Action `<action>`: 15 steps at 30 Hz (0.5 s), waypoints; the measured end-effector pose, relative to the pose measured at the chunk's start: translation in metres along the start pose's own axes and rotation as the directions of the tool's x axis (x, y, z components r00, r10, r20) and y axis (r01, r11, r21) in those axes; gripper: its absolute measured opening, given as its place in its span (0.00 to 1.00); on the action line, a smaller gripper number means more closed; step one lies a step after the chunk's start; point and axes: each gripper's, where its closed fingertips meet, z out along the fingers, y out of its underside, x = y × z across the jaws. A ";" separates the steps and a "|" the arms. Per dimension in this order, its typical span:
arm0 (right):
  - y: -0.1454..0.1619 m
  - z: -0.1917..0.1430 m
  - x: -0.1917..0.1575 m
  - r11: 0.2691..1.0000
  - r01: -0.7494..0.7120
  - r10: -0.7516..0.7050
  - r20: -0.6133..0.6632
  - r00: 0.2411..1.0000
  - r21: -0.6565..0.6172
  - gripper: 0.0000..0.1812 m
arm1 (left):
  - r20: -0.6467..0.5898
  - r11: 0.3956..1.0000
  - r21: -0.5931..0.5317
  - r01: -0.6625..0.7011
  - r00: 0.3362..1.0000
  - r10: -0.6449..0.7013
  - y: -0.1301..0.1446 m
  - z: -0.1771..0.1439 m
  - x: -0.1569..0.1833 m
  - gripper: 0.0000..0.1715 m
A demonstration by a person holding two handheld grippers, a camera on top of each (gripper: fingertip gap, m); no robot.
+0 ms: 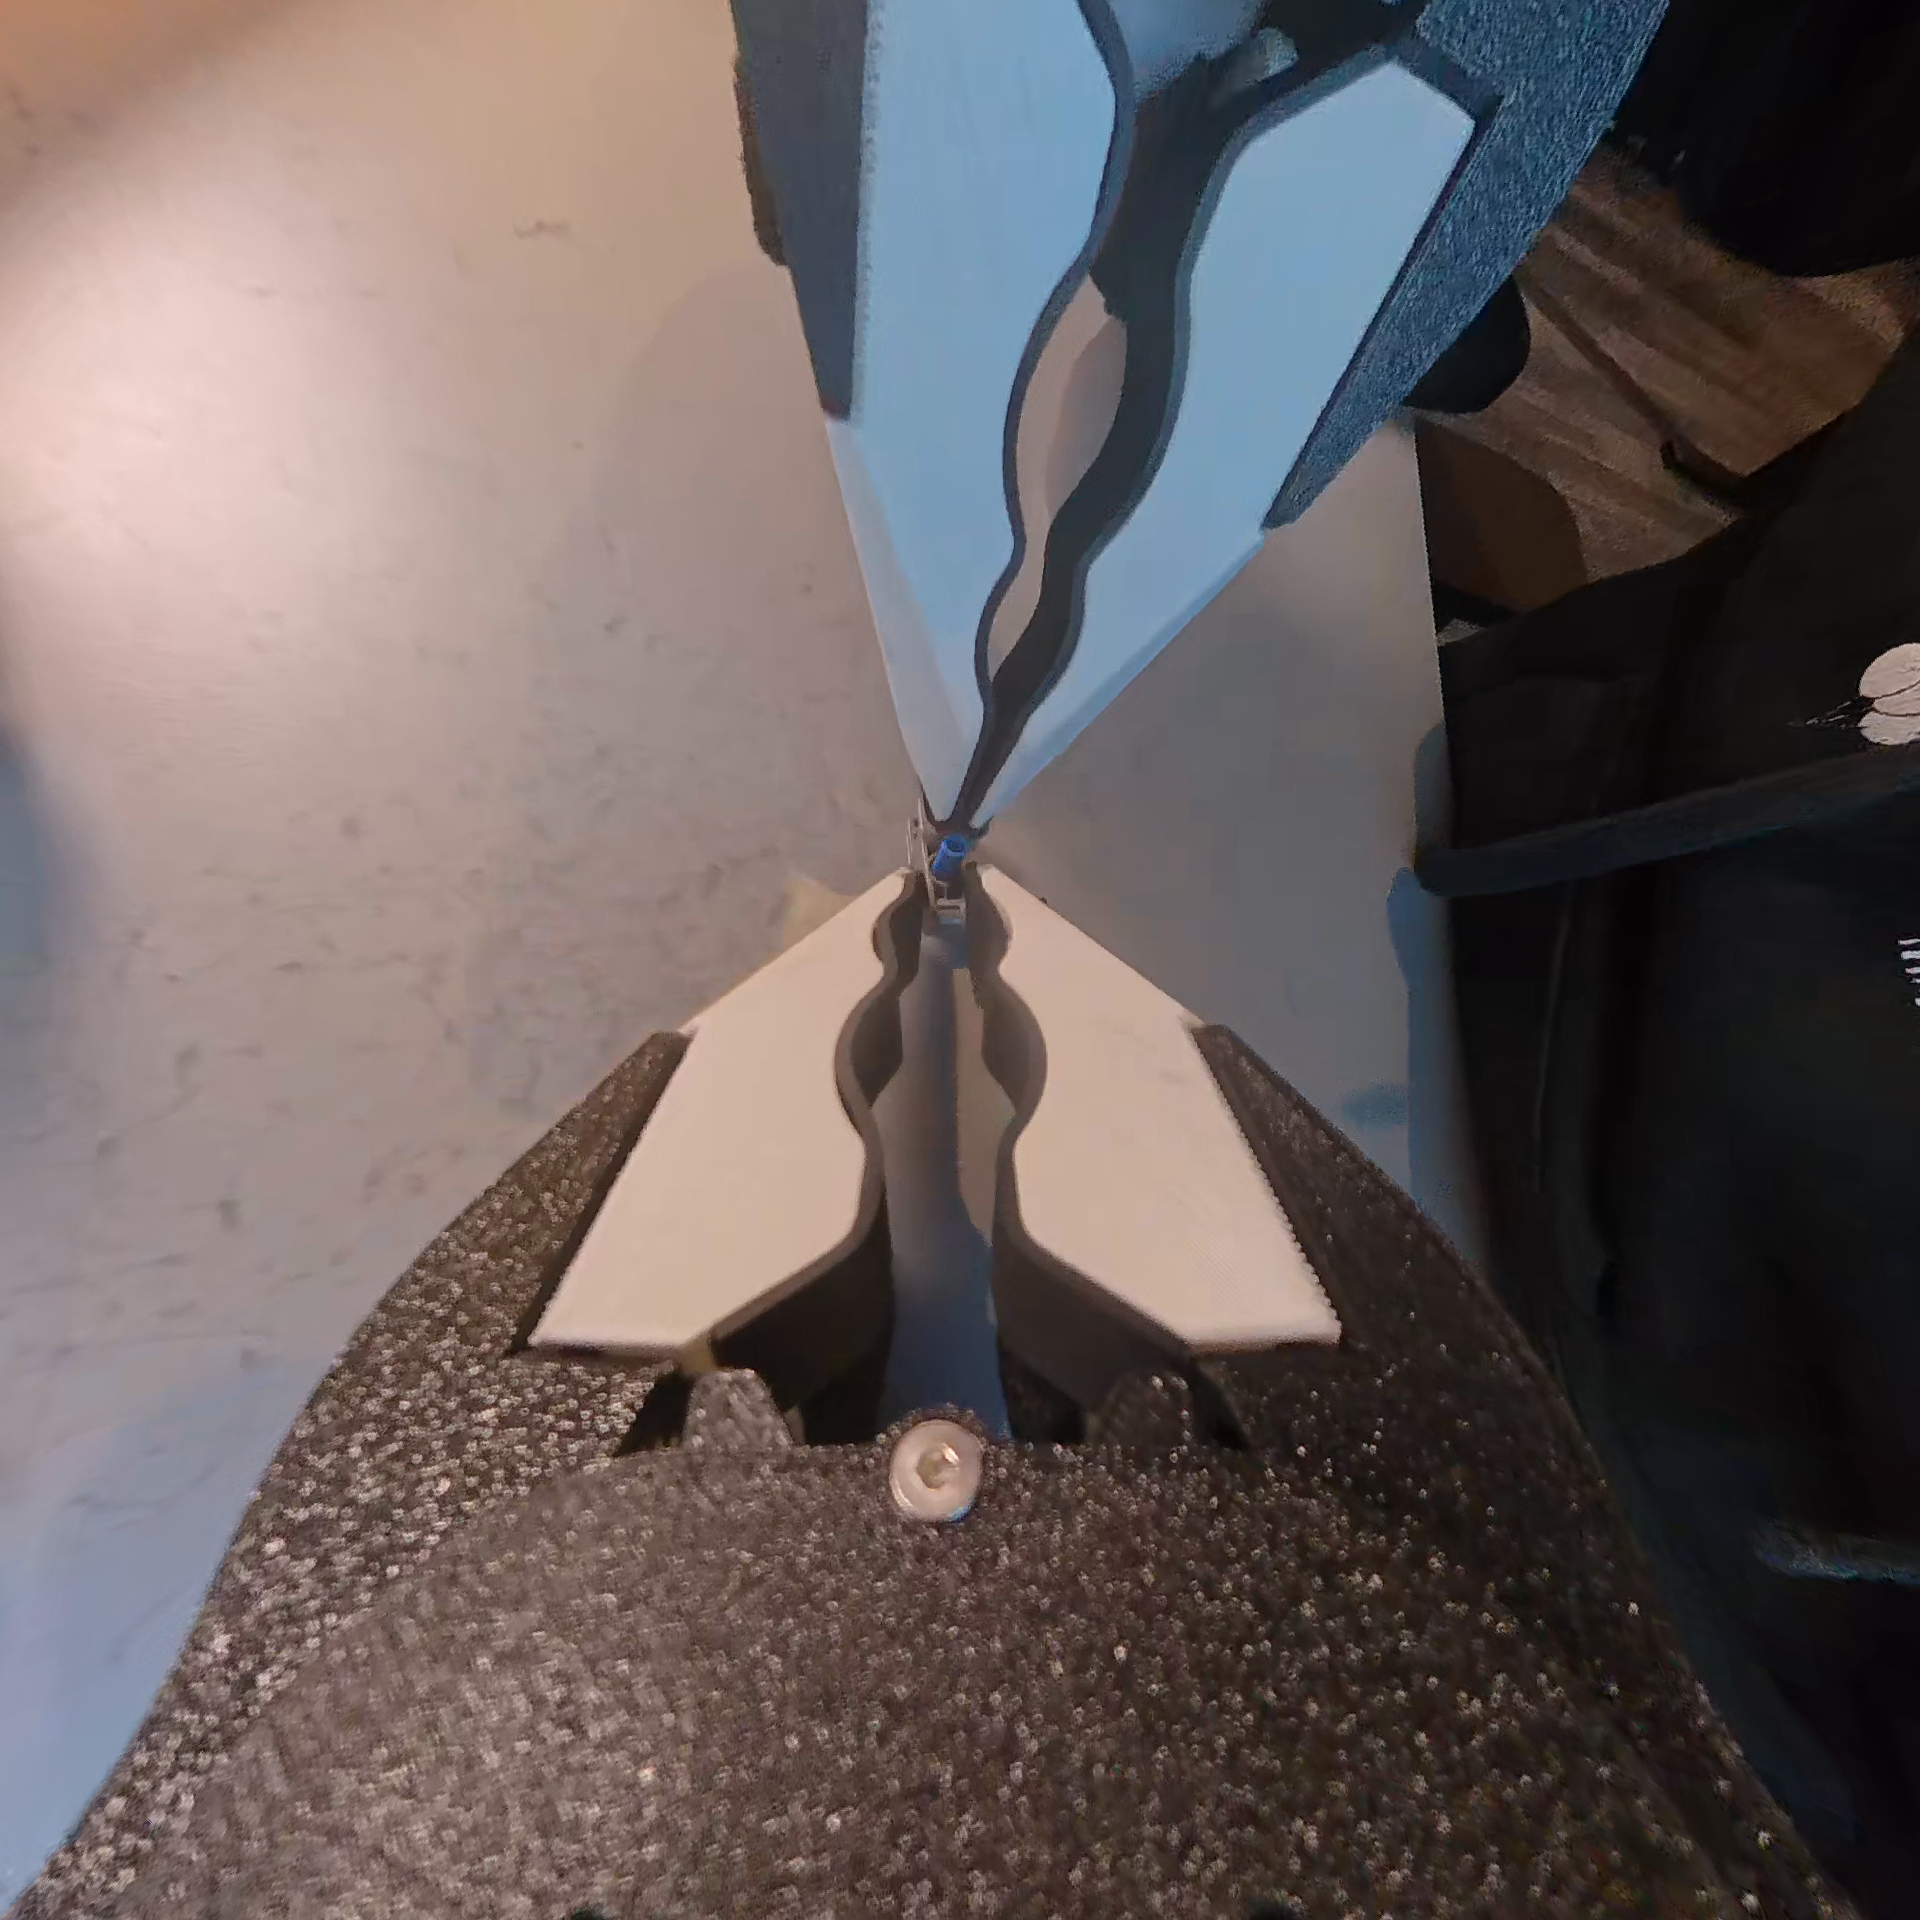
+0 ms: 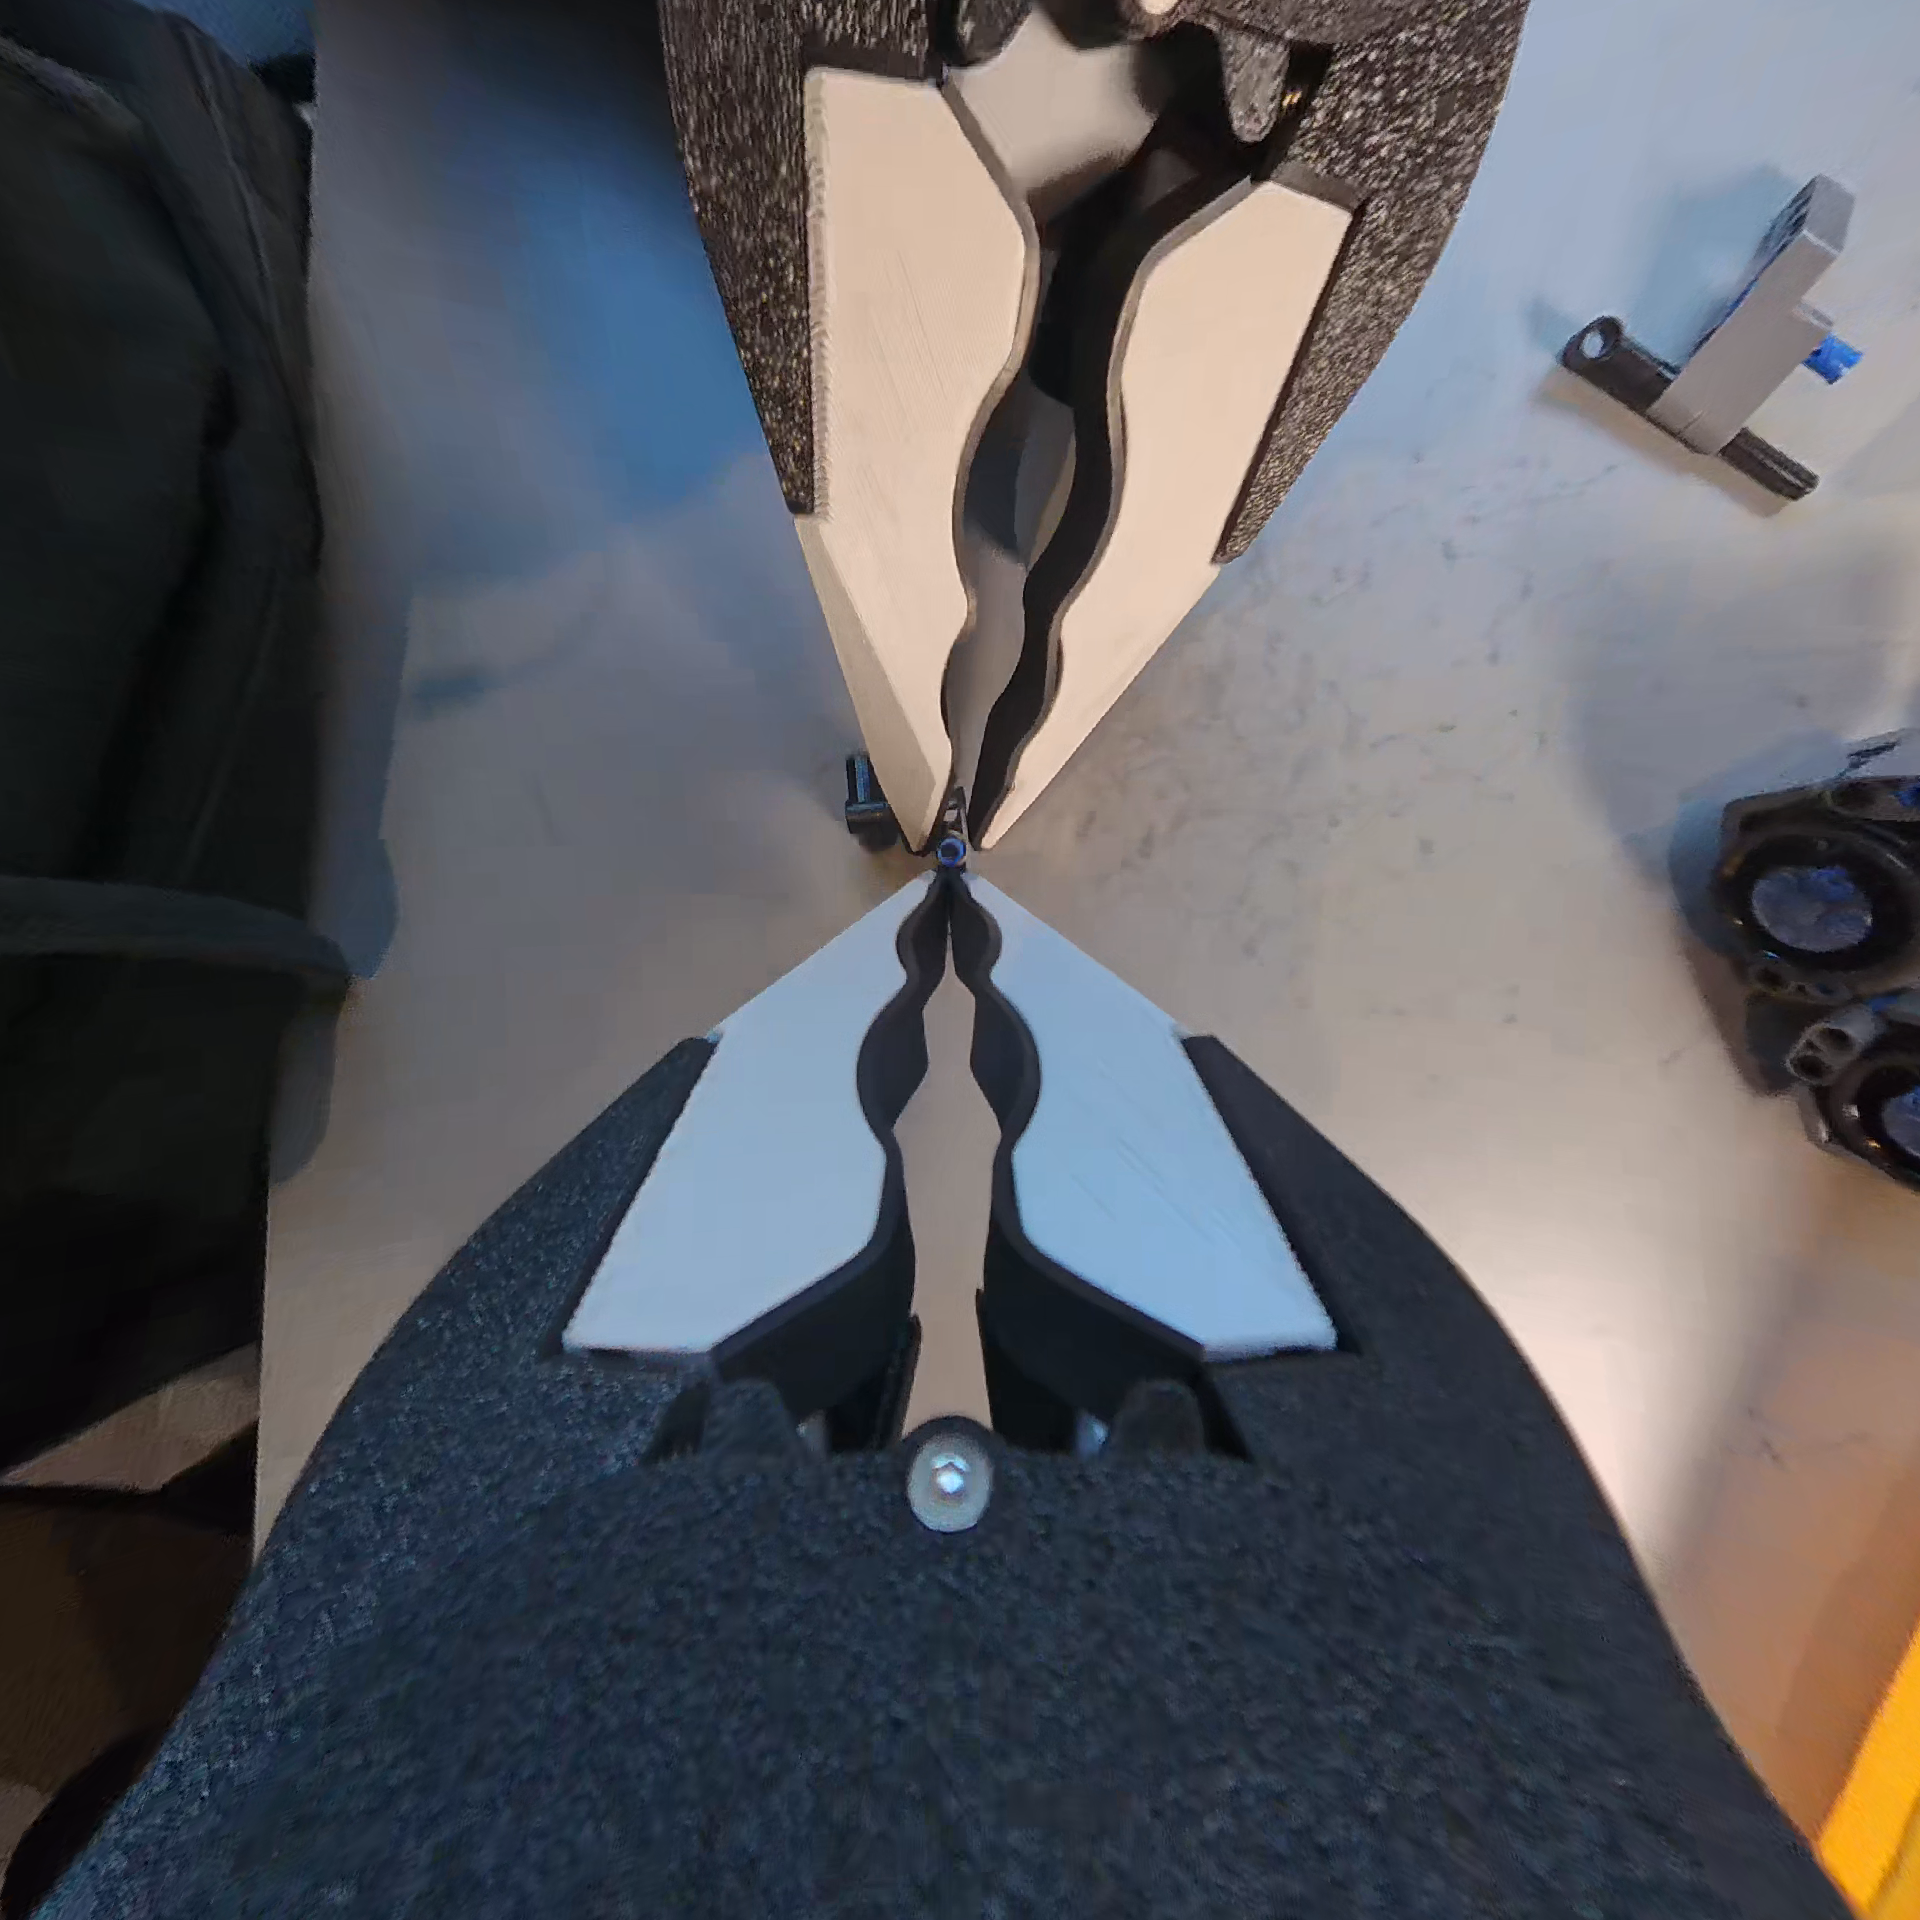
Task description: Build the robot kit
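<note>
Black fabric [image 2: 135, 623] lies at the far left edge of the pale worktop [image 2: 1351, 727]. At centre my left gripper [image 1: 940, 902] and right gripper [image 2: 948, 878] meet tip to tip, both pinched shut on a tiny blue-ended part [image 2: 950, 852] held above the worktop. Farther right I see a grey bracket on a black rod [image 2: 1714, 343], then dark round metal housings [image 2: 1839, 956].

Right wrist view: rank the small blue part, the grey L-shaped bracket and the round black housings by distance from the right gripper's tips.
1. small blue part: at the right gripper tips, pinched between both grippers.
2. round black housings: far right on the table.
3. grey L-shaped bracket: upper right, farthest.
</note>
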 end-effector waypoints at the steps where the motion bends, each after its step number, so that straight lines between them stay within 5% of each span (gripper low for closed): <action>1: 0.000 0.000 0.000 1.000 0.005 -0.005 0.003 1.000 -0.027 0.00 | 0.000 1.000 0.002 0.001 1.000 -0.001 0.000 0.000 0.000 0.04; 15: 0.001 0.003 -0.006 0.984 0.041 -0.039 0.015 0.999 -0.173 0.00 | 0.030 0.998 0.013 -0.062 0.998 0.062 0.002 0.000 0.002 0.04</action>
